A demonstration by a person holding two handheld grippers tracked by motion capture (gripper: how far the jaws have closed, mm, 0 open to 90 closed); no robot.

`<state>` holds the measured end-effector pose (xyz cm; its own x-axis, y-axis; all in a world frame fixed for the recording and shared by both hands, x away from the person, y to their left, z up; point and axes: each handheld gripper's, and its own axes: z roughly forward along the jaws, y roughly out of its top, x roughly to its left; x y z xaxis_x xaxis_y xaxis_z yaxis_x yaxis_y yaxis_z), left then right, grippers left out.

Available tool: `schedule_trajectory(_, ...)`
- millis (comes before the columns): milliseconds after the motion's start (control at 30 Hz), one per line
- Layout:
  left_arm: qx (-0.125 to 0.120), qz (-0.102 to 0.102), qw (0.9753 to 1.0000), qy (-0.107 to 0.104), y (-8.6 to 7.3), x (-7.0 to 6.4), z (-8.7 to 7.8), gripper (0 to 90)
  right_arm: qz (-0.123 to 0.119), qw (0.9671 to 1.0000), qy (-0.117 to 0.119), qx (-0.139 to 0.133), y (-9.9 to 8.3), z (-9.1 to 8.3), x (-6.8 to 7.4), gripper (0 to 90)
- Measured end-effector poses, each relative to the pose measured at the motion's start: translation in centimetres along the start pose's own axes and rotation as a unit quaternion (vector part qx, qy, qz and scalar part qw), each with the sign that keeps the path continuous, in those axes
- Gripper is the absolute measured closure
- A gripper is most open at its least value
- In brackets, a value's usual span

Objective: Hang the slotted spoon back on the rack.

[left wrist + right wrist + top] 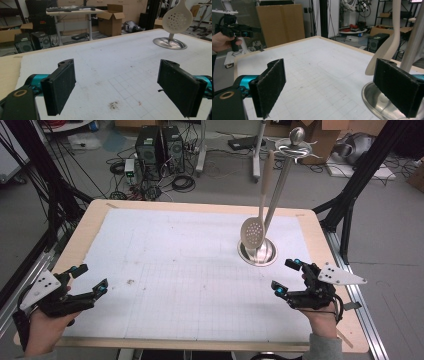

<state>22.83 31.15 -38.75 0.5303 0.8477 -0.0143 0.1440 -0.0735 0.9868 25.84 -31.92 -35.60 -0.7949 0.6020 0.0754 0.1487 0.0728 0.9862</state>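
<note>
Two grippers hovering low over the white mat (165,270): left gripper (89,279) at lower left, jaws gaping, gripping nothing; slotted spoon (253,231) hanging on the metal stand (258,253) right of centre; right gripper (287,276) just beside it at lower right, likewise gaping, empty.

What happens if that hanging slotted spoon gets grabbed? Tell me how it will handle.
The slotted spoon hangs from the stand's top, so it would probably swing when nudged. Its thin, plastic-looking build suggests it is light and fairly stiff. The tall stand on its round base might wobble if pulled sideways.
</note>
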Motion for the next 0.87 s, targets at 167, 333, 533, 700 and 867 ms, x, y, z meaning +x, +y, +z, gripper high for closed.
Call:
schedule_trajectory(167, 0.008, 0.002, 0.9999, 0.012, -0.3, 0.4, -0.5, 15.4, 0.000, 1.0000, -0.004, -0.009, -0.4, -1.2, -0.6, 9.9)
schedule_trajectory(333, 0.012, -0.001, 0.9997, 0.020, -0.6, 0.9, -0.8, 15.4, 0.013, 0.9995, -0.018, -0.022, -0.8, -2.5, -1.4, 9.9)
schedule_trajectory(533, 0.001, -0.008, 0.9999, 0.008, -0.8, 1.3, -1.2, 15.4, 0.023, 0.9987, -0.032, -0.031, -1.8, -3.8, -2.4, 9.9)
schedule_trajectory(700, 0.004, -0.007, 0.9999, 0.007, -1.0, 1.3, -1.2, 15.4, 0.027, 0.9983, -0.034, -0.037, -2.3, -4.6, -2.8, 9.9)
schedule_trajectory(867, 0.004, -0.007, 0.9999, 0.007, -1.0, 1.2, -1.0, 15.4, 0.025, 0.9983, -0.035, -0.040, -2.3, -4.5, -2.8, 9.9)
